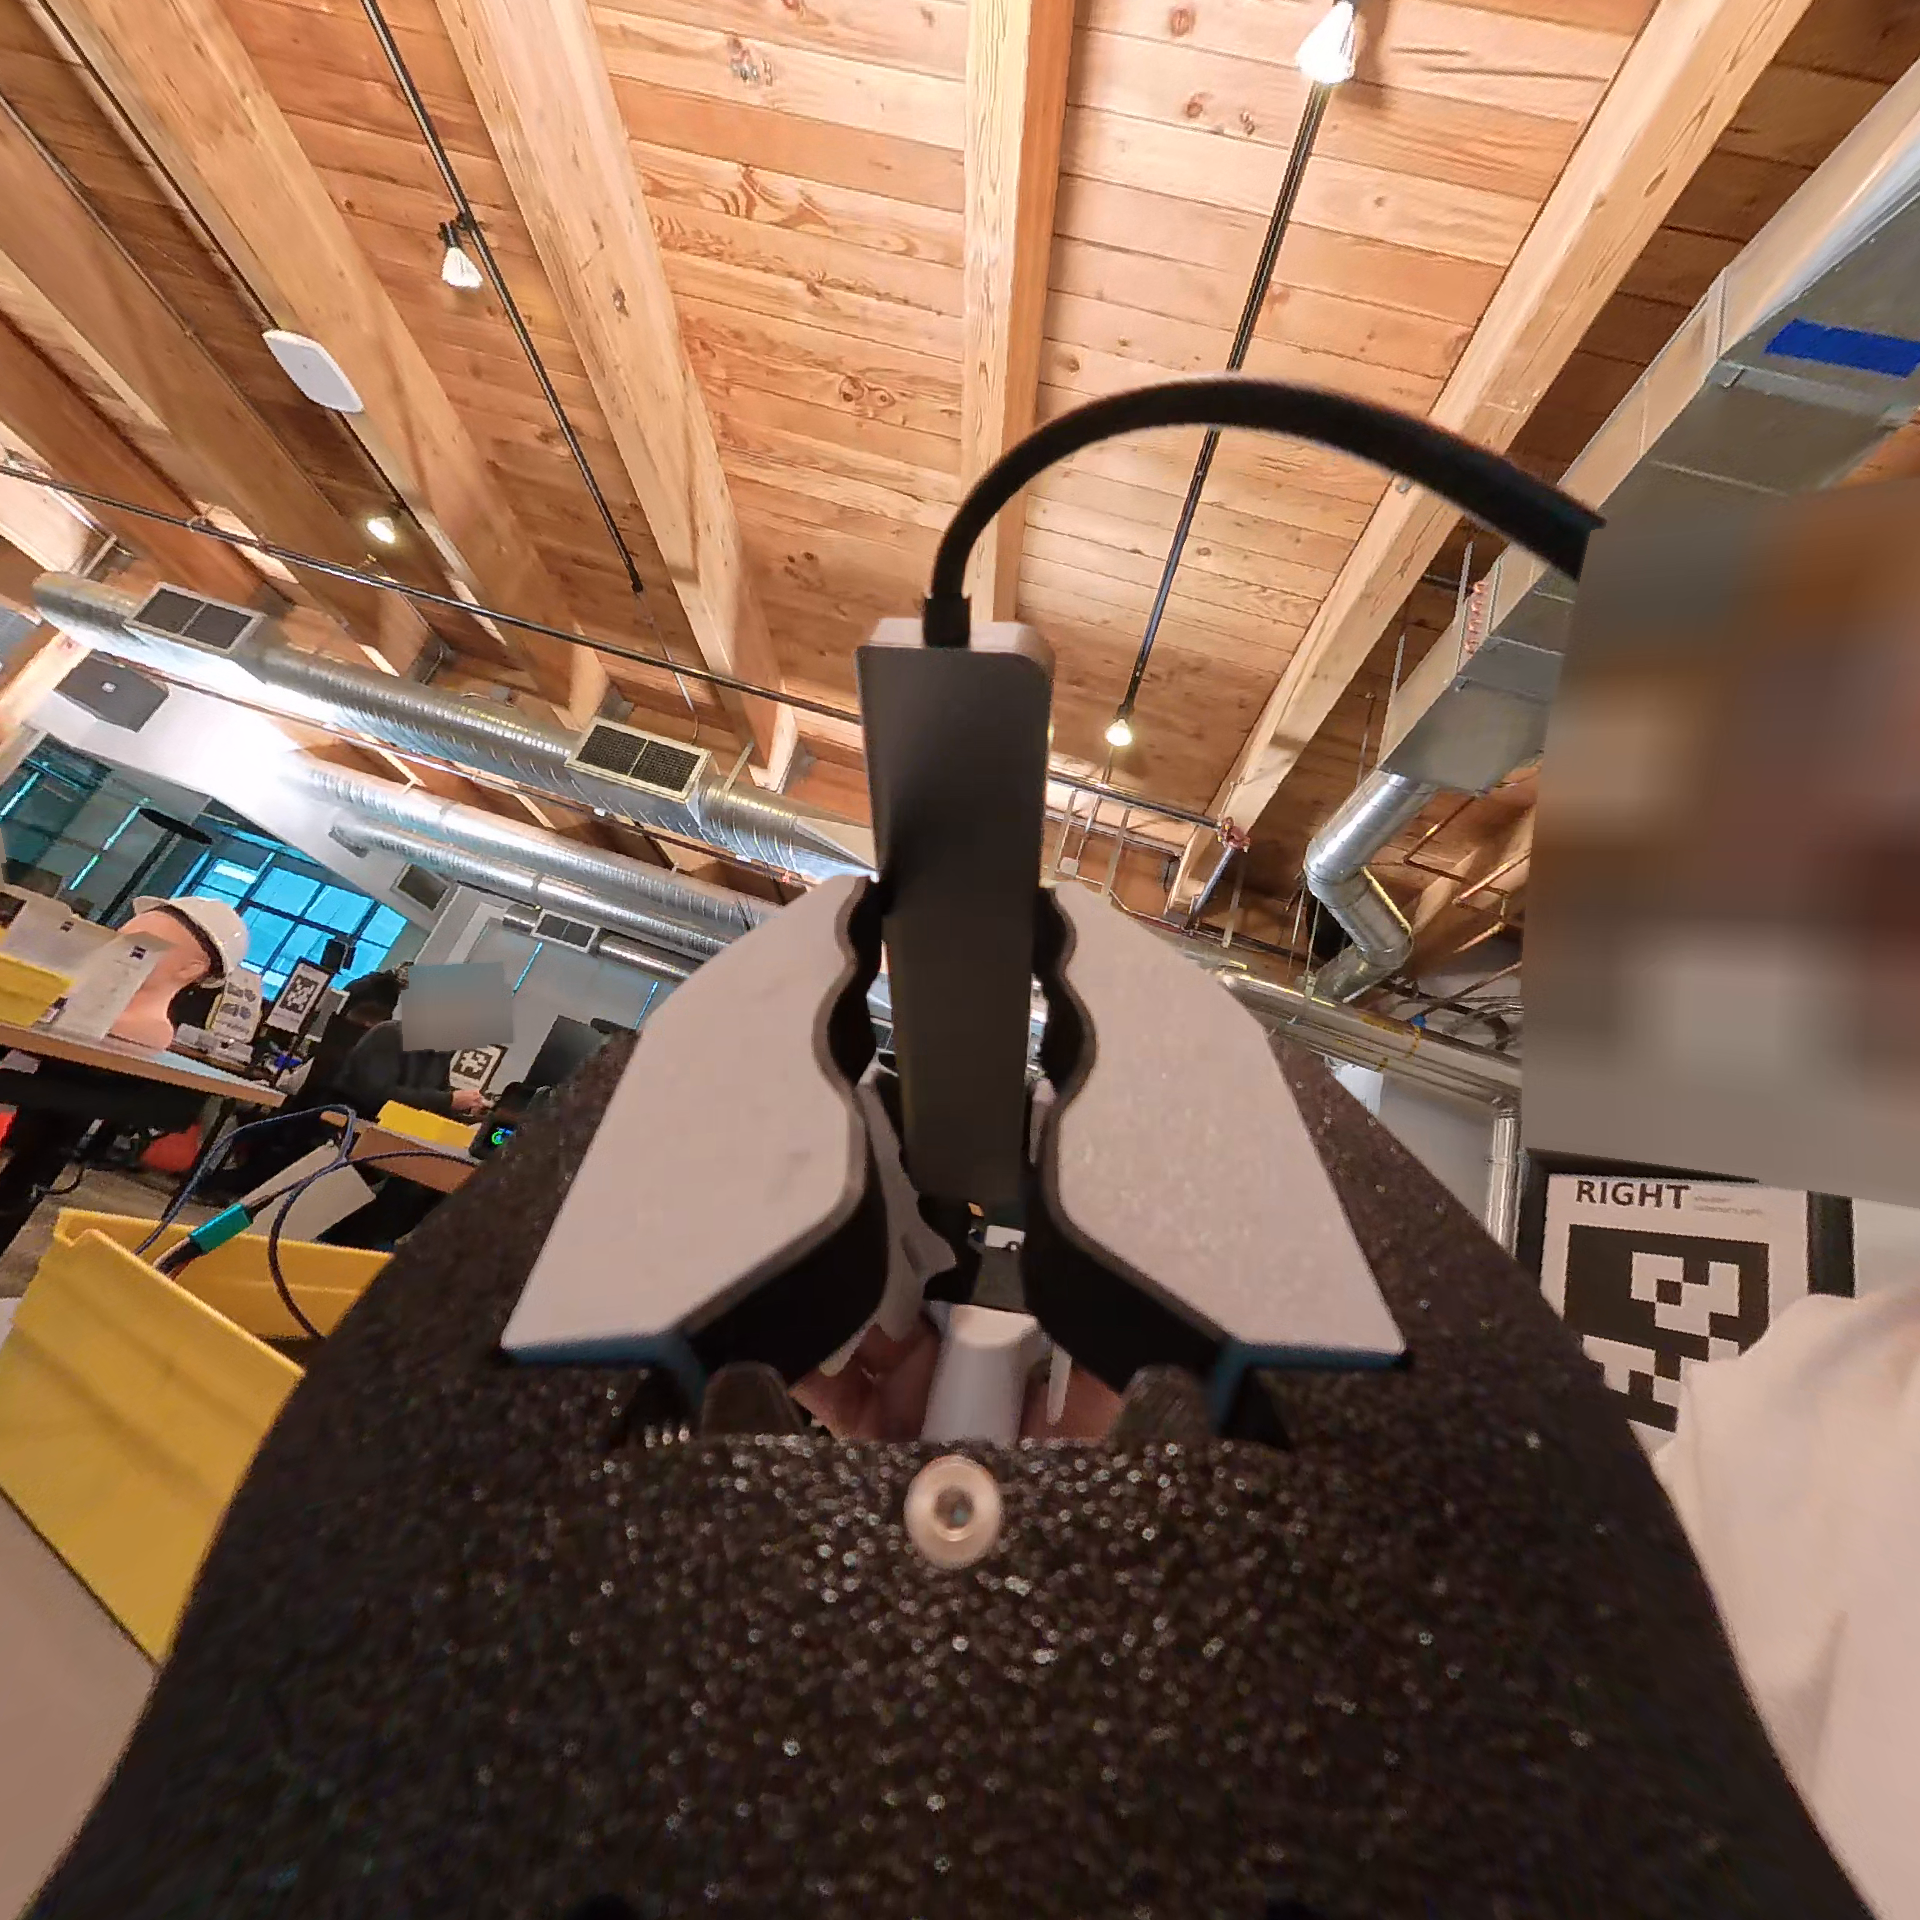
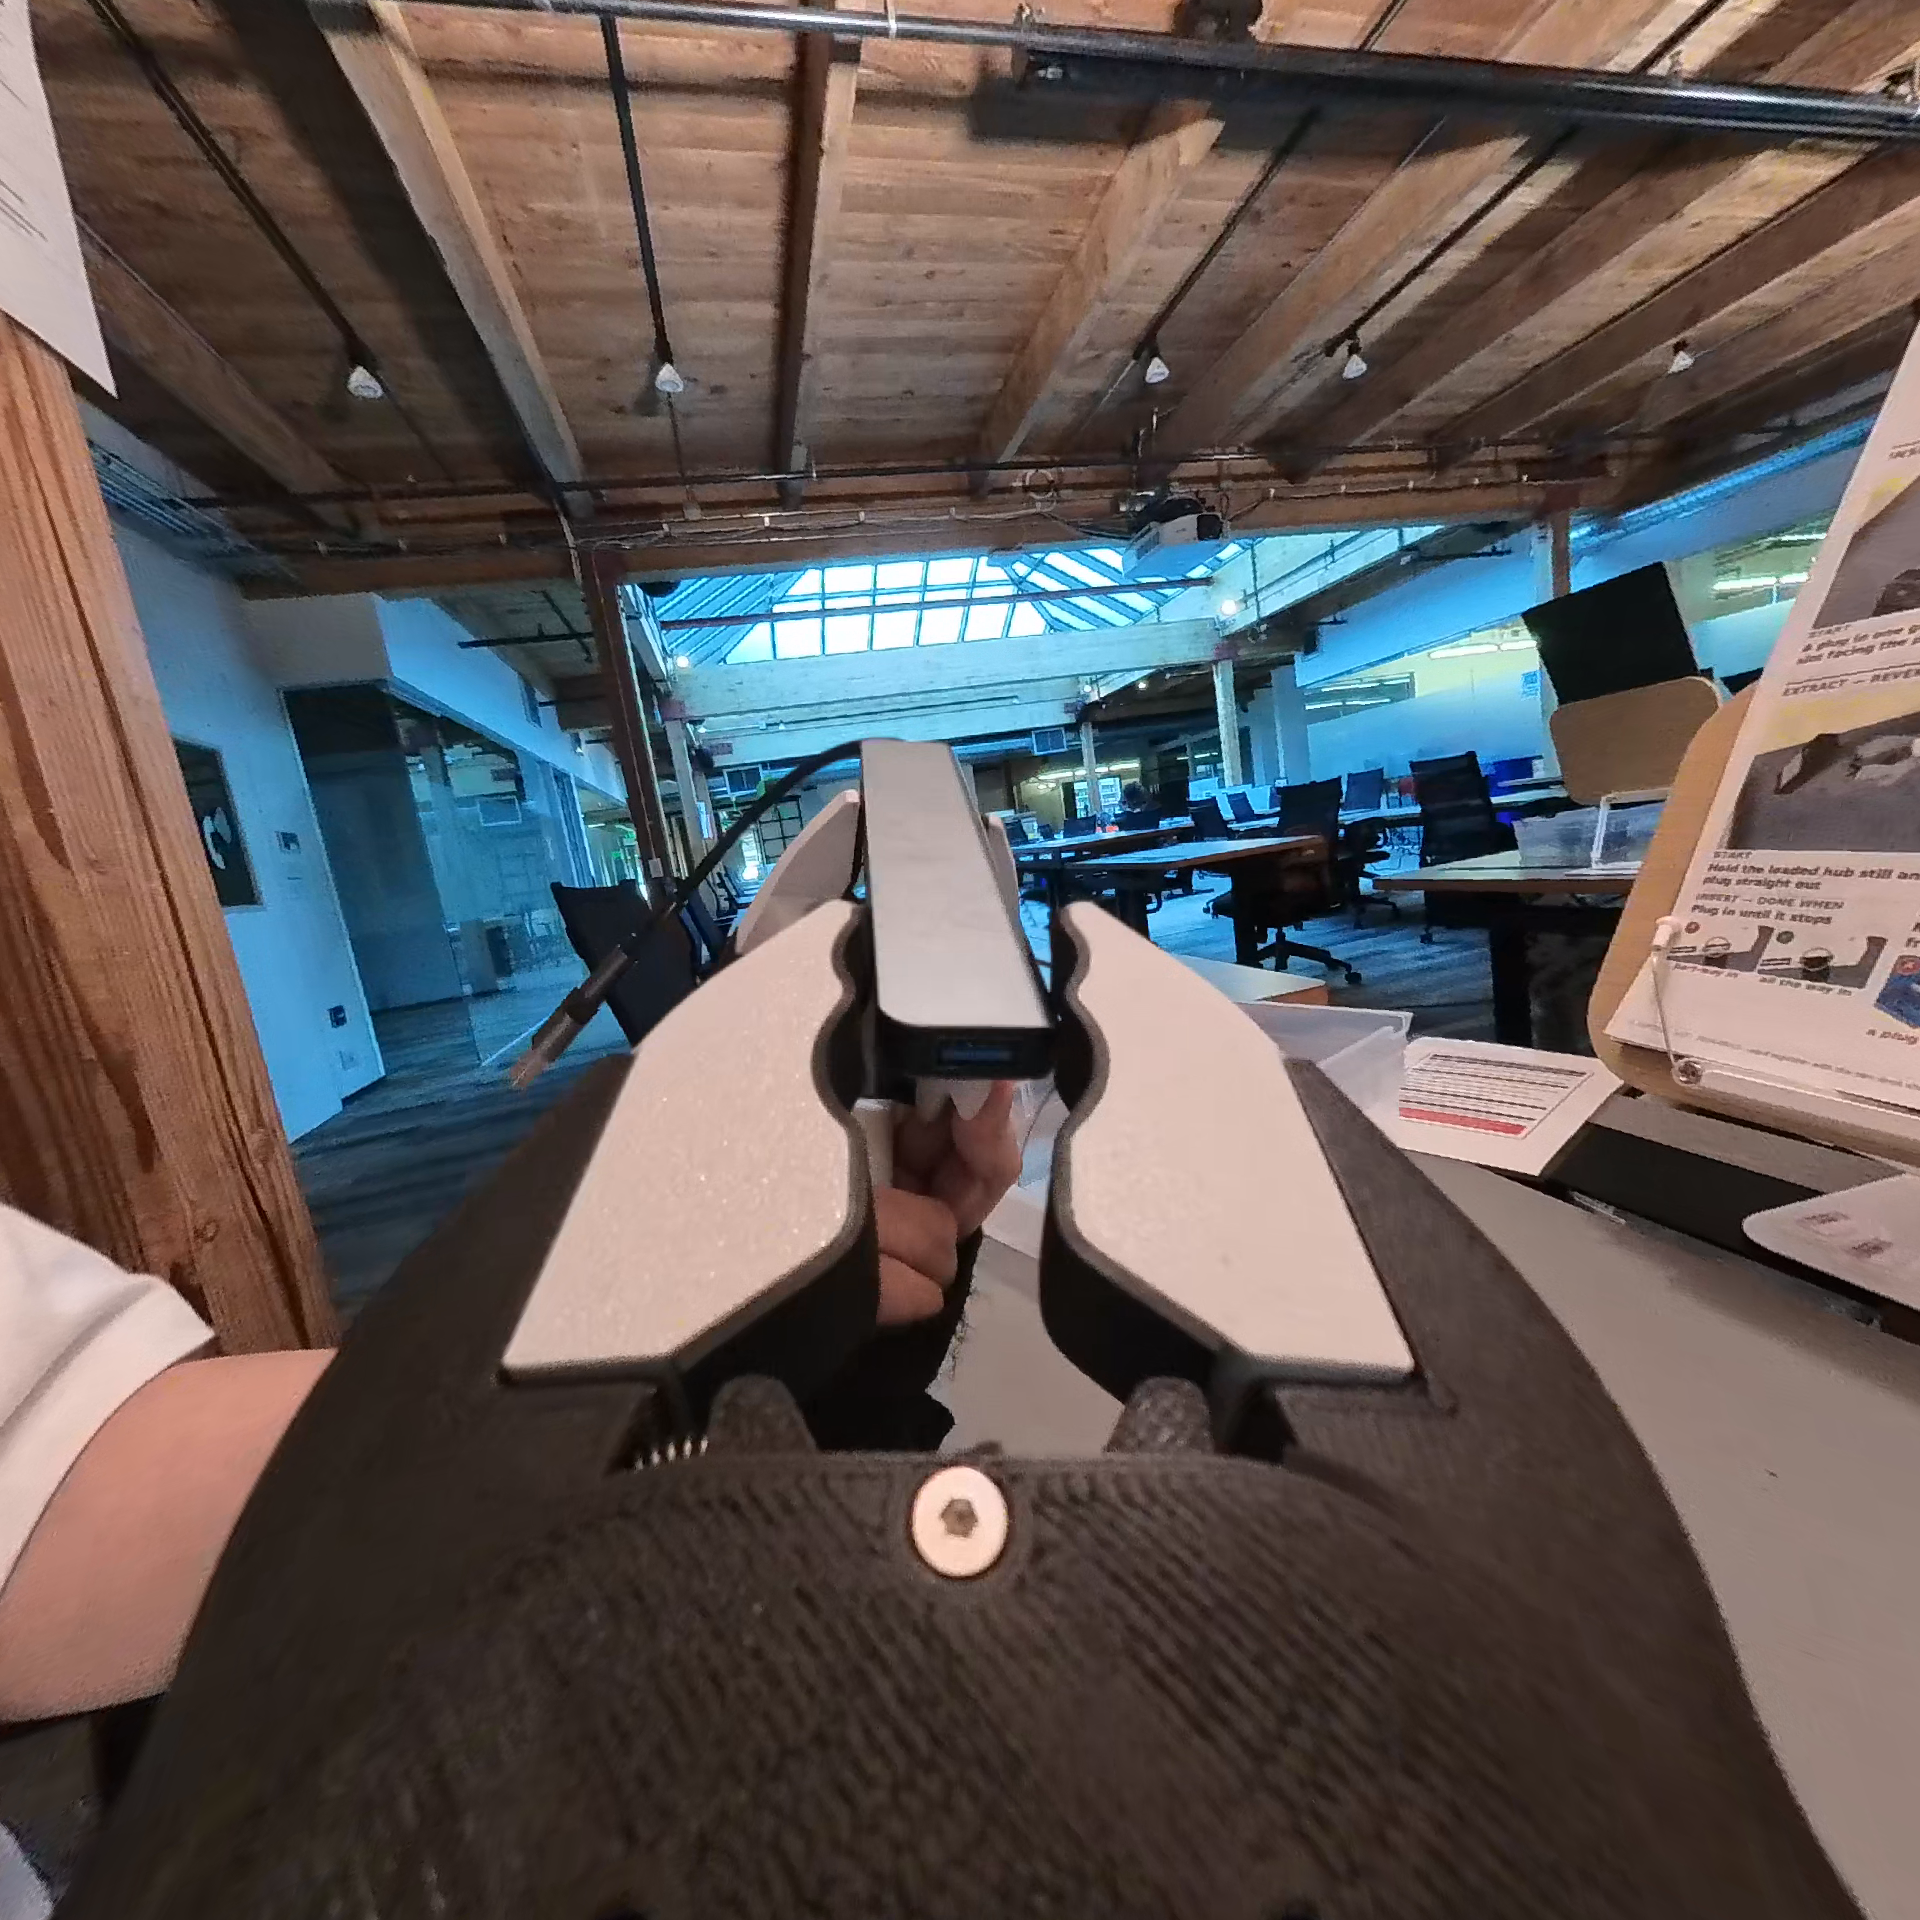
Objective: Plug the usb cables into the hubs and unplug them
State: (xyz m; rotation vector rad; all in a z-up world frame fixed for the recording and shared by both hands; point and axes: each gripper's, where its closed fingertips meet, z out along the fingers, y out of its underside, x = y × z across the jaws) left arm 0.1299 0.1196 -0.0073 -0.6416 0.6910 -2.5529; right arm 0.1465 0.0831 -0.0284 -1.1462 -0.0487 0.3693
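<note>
I see one dark grey USB hub [image 1: 956, 810]. My left gripper [image 1: 961, 899] points up at the ceiling and is shut on the hub's long edges. The hub's black cable [image 1: 1195, 400] leaves its far end and curves right. In the right wrist view the same hub [image 2: 940, 894] shows its lit top face, with a blue USB port [image 2: 975, 1057] at the near end. My right gripper [image 2: 961, 909] straddles that near end with a thin gap on the right; I cannot tell if it grips. The left gripper's white fingers [image 2: 795, 862] hold the hub farther along. The cable's plug [image 2: 561, 1013] hangs free at left.
A yellow bin [image 1: 135, 1371] with loose cables is at lower left. A square marker tag [image 1: 1662, 1299] is at right. A wooden post [image 2: 125, 935] stands close on the left. A grey table [image 2: 1662, 1403] and a propped instruction sheet [image 2: 1787, 831] are on the right. Tip to tip, the grippers are about 5 cm apart.
</note>
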